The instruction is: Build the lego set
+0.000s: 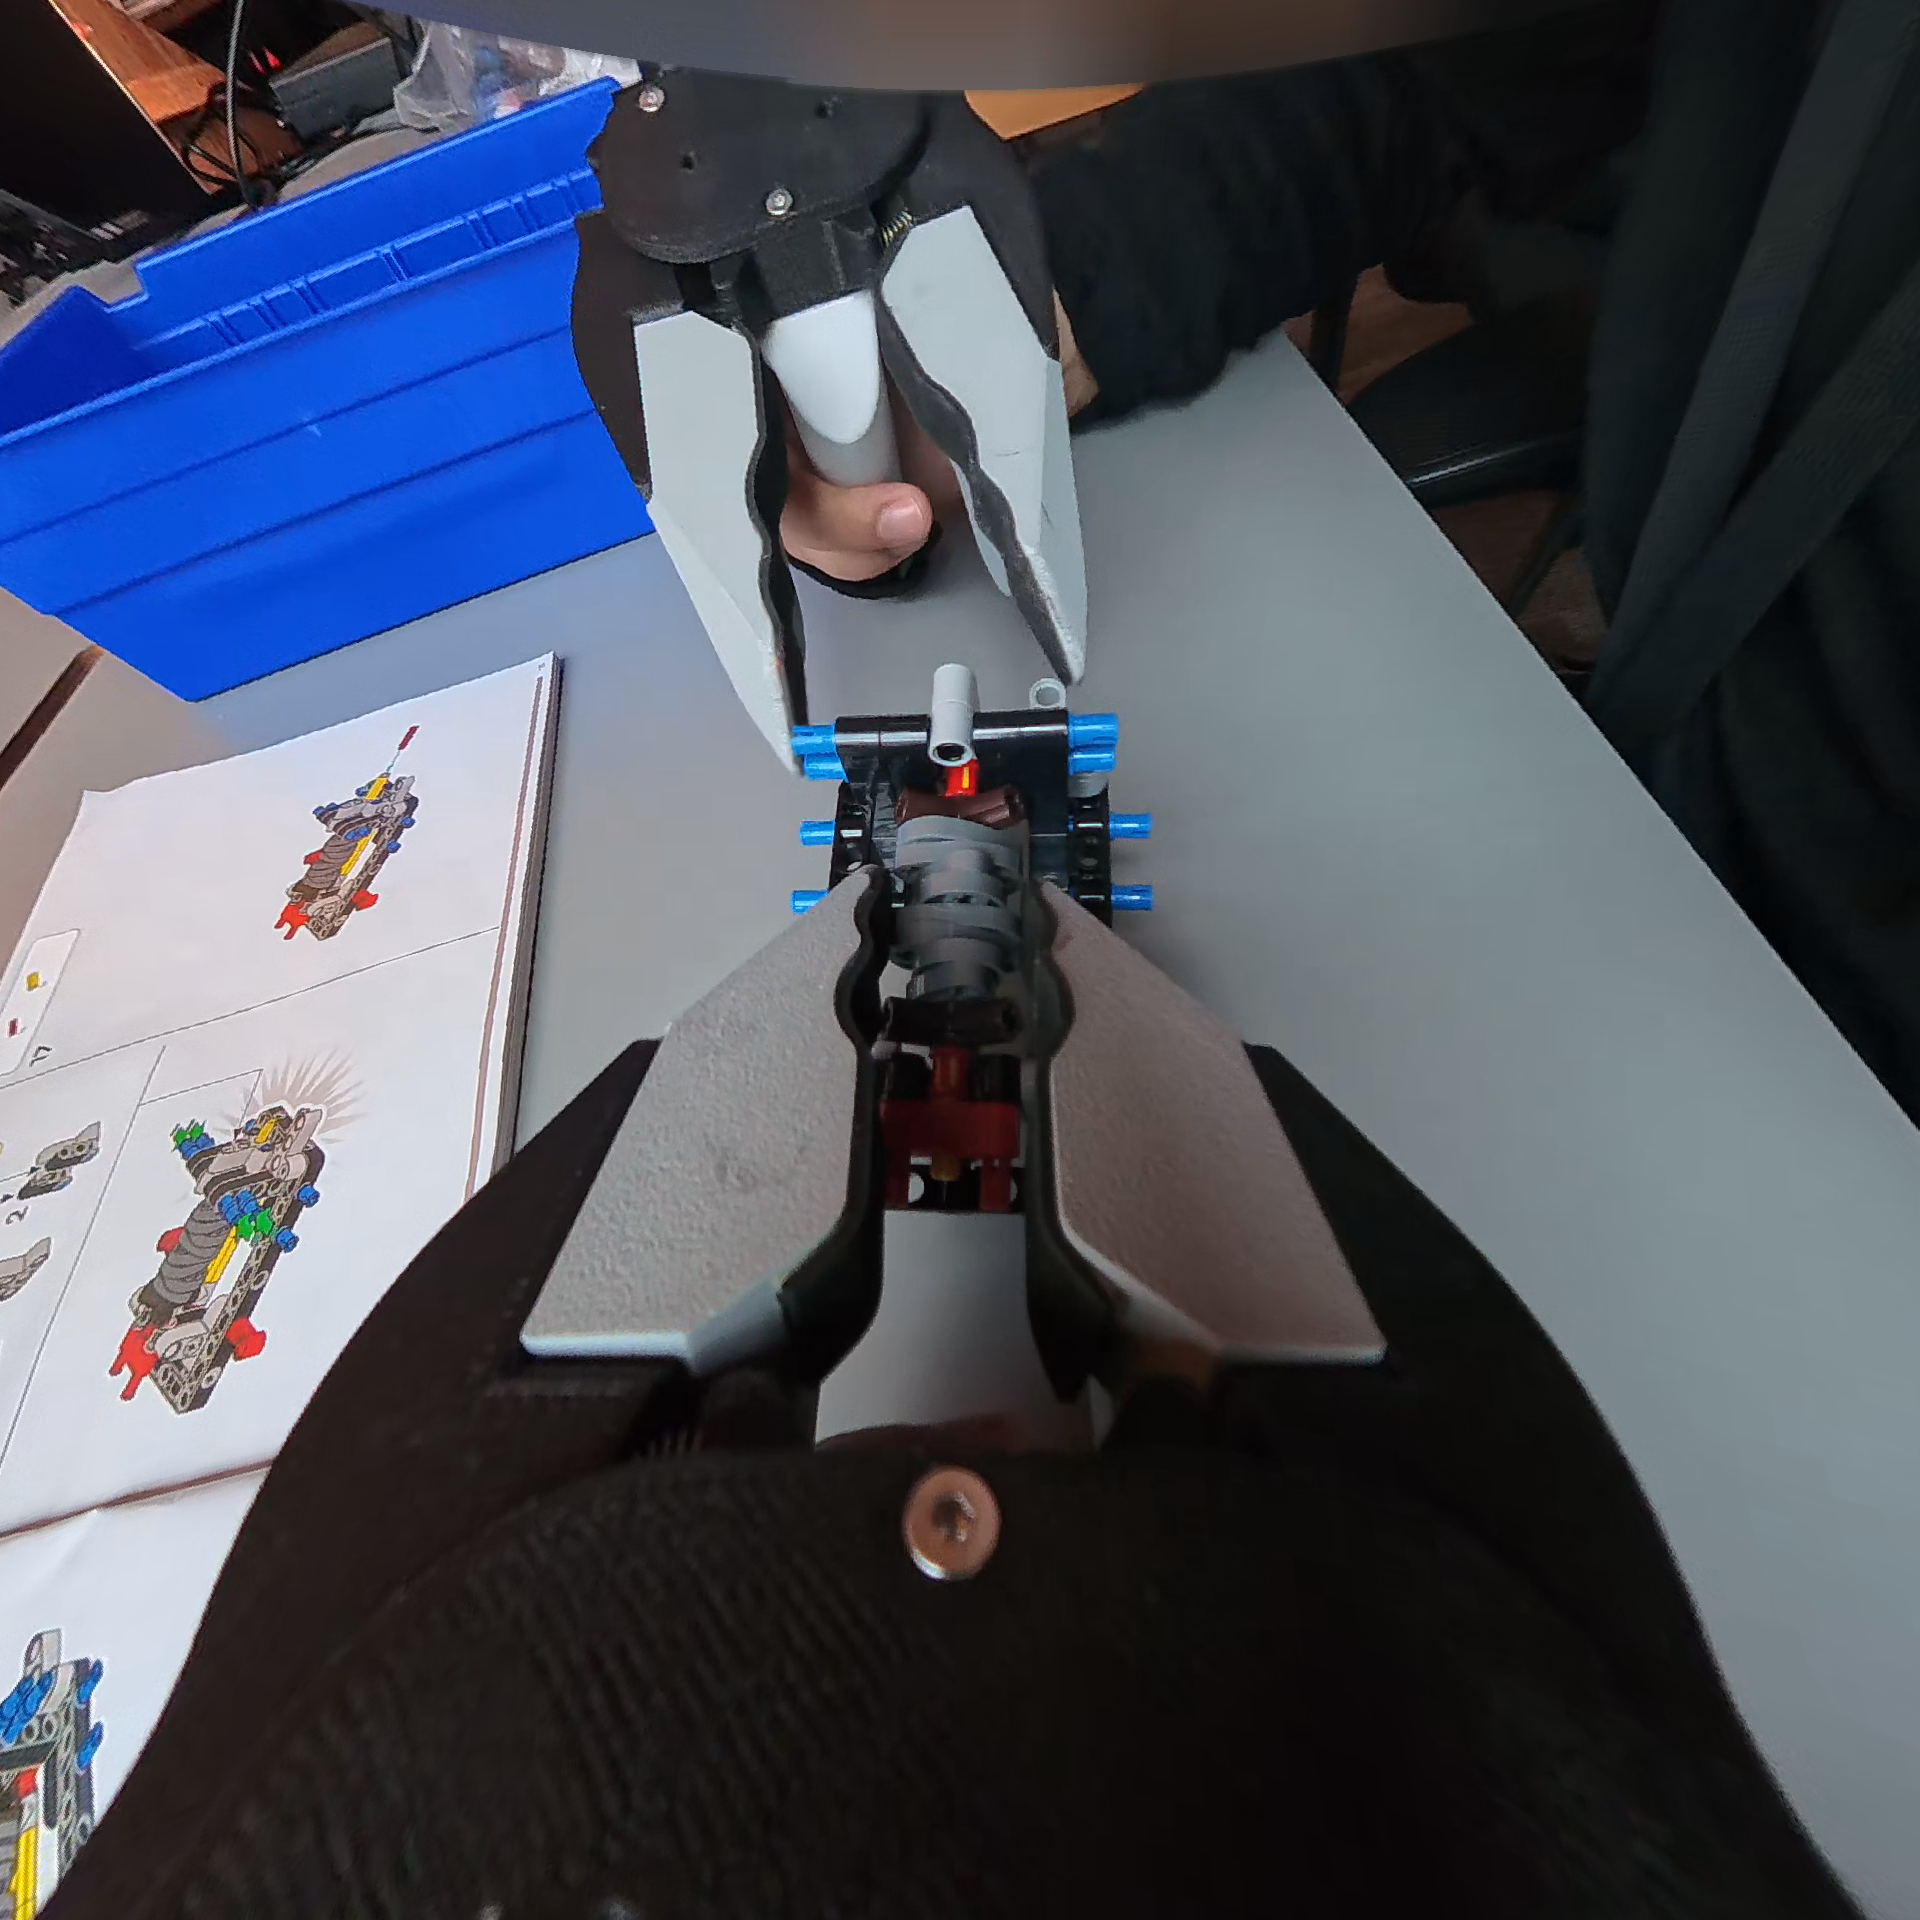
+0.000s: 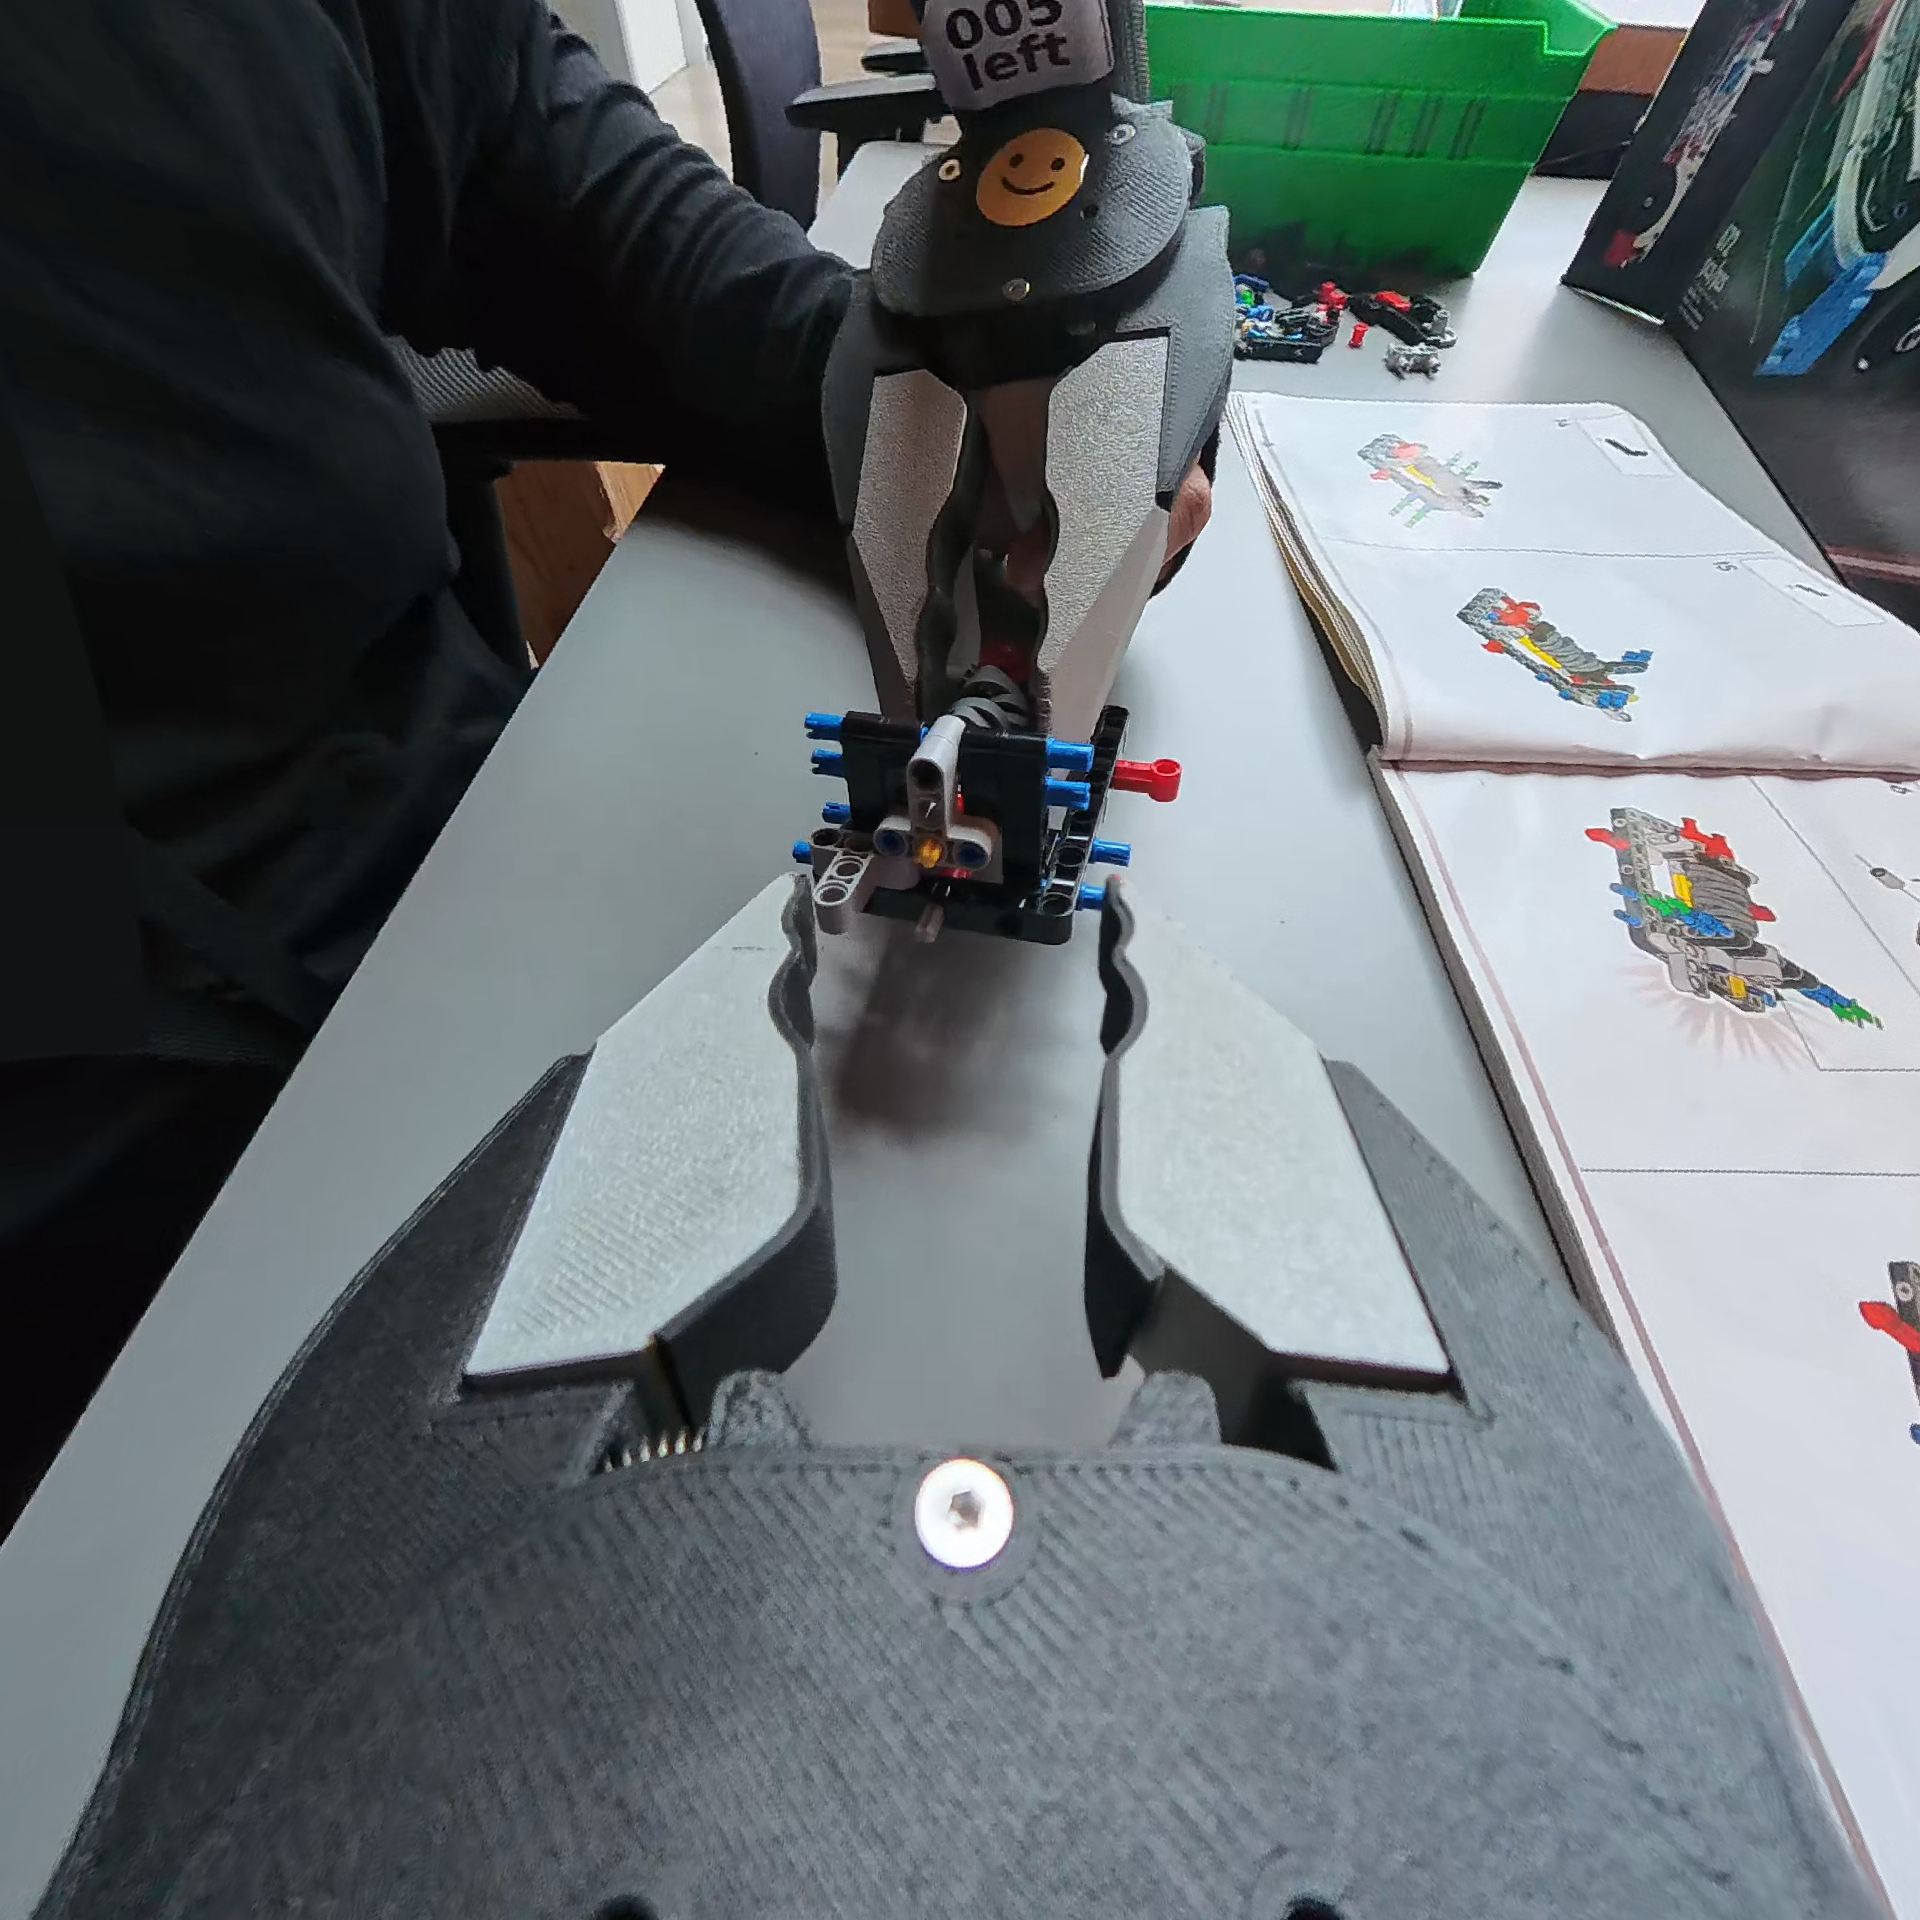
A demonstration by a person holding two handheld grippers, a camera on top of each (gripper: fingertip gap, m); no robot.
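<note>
A blue bin [image 1: 312, 395] stands at the far left of the grey table [image 1: 1351, 935], its contents hidden from the left wrist view; a green bin [image 2: 1361, 125] sits at the far end in the right wrist view, its inside also out of sight, with loose lego pieces [image 2: 1340, 322] scattered on the table just before it; the open instruction booklet [image 2: 1621, 727] lies beside the lego assembly [image 1: 961, 883], which rests on the table between the two grippers; the left gripper [image 1: 956, 914] has its fingers narrowed onto the assembly's sides, clamping it; the right gripper [image 2: 956, 914] holds its fingers wide apart, gripping nothing, tips just short of the assembly's blue-pinned end
</note>
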